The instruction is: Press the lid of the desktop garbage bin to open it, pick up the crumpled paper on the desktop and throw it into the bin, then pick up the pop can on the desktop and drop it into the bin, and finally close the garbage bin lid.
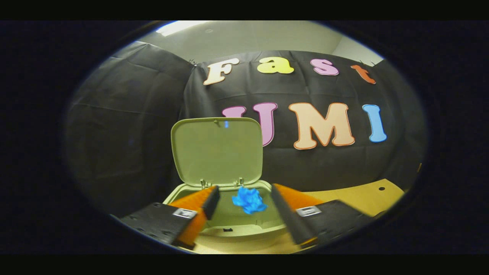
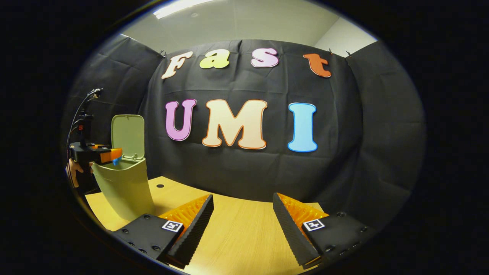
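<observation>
- The counter [image 2: 237,229] is bare wood ahead of the right hand-held gripper [image 2: 243,225], leaving open room there; the pop can is not seen.
- The garbage bin [image 2: 124,191] stands near the counter's left end, against the booth wall, its lid [image 1: 217,151] upright and open.
- The left hand-held gripper [image 1: 244,208] hovers over the bin's mouth, jaws wide, nothing between them.
- The right hand-held gripper waits well apart from the bin, jaws wide and empty.
- The crumpled paper [image 1: 249,199], blue, sits between the left fingers over the opening, apparently loose; the left is plainly nearer. Whether it has landed inside I cannot tell.
</observation>
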`<state>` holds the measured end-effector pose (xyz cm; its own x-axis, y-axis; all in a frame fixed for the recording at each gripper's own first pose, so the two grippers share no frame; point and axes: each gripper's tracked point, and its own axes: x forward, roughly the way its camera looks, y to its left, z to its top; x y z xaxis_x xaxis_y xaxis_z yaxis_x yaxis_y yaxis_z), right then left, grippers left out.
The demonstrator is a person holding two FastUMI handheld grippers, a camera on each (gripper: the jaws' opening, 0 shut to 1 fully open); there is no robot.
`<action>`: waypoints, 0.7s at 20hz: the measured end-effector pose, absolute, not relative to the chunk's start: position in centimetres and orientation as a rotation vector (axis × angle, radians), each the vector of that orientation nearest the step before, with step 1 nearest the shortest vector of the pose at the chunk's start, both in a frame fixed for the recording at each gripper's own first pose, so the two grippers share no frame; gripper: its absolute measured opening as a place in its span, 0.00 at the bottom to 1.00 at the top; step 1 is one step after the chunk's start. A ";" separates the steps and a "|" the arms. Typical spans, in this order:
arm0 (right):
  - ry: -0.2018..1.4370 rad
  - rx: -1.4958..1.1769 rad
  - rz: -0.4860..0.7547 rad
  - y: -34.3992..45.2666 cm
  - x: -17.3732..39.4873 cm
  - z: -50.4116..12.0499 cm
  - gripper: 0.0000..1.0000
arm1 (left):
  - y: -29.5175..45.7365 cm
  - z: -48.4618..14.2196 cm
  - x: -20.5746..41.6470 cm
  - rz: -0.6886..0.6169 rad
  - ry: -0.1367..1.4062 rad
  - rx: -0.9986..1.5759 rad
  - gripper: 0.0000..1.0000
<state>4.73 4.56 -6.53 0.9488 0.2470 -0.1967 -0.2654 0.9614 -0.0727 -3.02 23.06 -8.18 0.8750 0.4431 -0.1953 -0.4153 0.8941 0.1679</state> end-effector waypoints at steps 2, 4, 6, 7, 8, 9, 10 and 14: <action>0.183 -0.106 0.264 5.1 4.9 -6.5 0.98 | 23.7 -5.9 -2.2 0.453 0.187 0.159 0.92; 0.183 -0.112 0.261 5.3 4.9 -6.5 0.98 | 24.3 -3.8 -1.4 0.455 0.147 0.178 0.92; 0.179 -0.113 0.246 5.2 4.9 -6.4 0.98 | 25.1 -1.8 -0.2 0.457 0.111 0.185 0.93; 0.178 -0.109 0.238 5.1 4.8 -6.4 0.98 | 25.6 -0.9 0.4 0.459 0.097 0.193 0.93; 0.177 -0.104 0.225 4.9 4.8 -6.3 0.98 | 26.1 0.1 1.0 0.460 0.078 0.203 0.93; 0.177 -0.099 0.211 4.6 4.7 -6.3 1.00 | 26.7 1.0 1.7 0.459 0.065 0.214 0.92; 0.177 -0.093 0.197 4.4 4.7 -6.3 0.98 | 27.2 1.8 2.4 0.458 0.052 0.218 0.92; 0.191 -0.067 0.131 3.4 4.3 -6.9 1.00 | 29.8 3.3 5.2 0.456 0.020 0.175 0.92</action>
<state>4.27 3.45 -6.91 0.9733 0.1238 -0.1931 -0.1366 0.9891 -0.0544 5.15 29.78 3.31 0.8981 0.4394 0.0201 -0.4360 0.8833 0.1724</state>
